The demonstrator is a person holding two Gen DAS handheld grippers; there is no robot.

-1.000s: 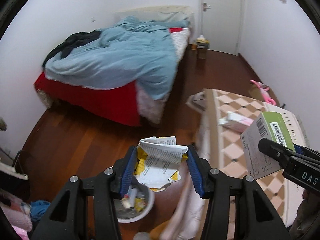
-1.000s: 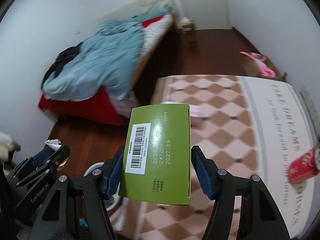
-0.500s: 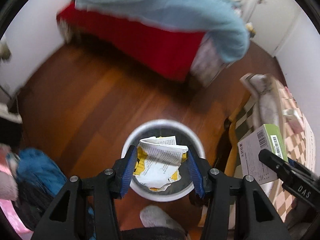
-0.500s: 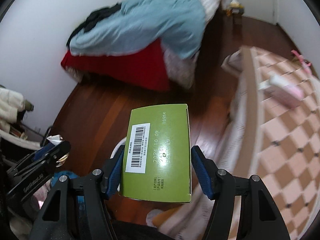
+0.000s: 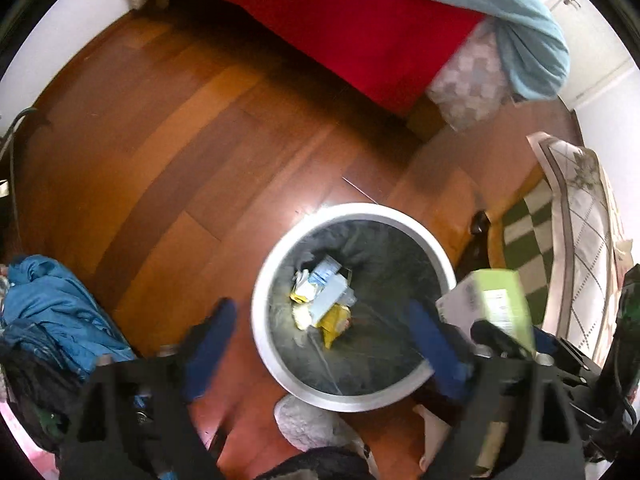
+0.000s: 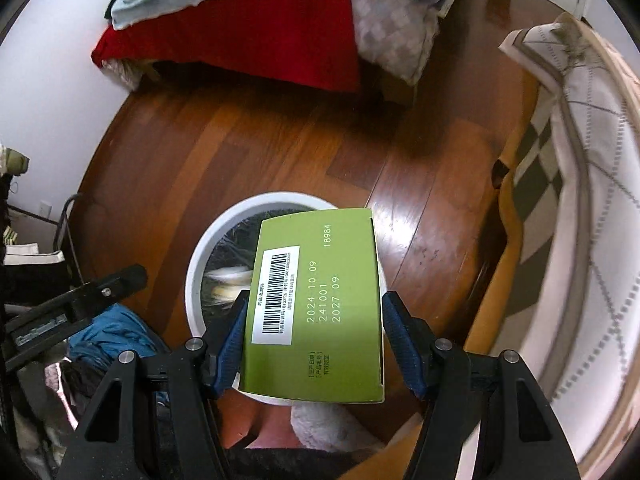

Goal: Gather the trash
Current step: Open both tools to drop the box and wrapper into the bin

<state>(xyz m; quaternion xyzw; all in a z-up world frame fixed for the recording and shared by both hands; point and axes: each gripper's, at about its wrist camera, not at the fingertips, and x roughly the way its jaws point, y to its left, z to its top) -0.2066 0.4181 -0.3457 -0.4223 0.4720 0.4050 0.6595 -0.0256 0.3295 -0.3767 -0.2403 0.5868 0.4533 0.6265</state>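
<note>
A white-rimmed trash bin (image 5: 360, 209) with a dark liner stands on the wooden floor. My left gripper (image 5: 320, 312) hovers over it, jaws opening wide, nothing between them. The crumpled white and yellow paper (image 5: 320, 296) lies in the bin among other scraps. My right gripper (image 6: 314, 300) holds a green box (image 6: 320, 280) with a barcode label above the bin's rim (image 6: 208, 248); its jaws are starting to open, pads still against the box sides. The left wrist view shows the box (image 5: 500, 304) at the bin's right edge.
A bed with a red sheet (image 5: 360, 20) and a blue duvet (image 5: 520, 28) fills the far side. Blue clothing (image 5: 52, 308) is heaped at the left. A table under a checked cloth (image 6: 580, 200) borders the right. A grey slipper (image 5: 308, 424) sits near the bin.
Both grippers tipped downward over the bin. The left gripper opened and the crumpled paper fell into the bin. The green box stays between the right gripper's pads.
</note>
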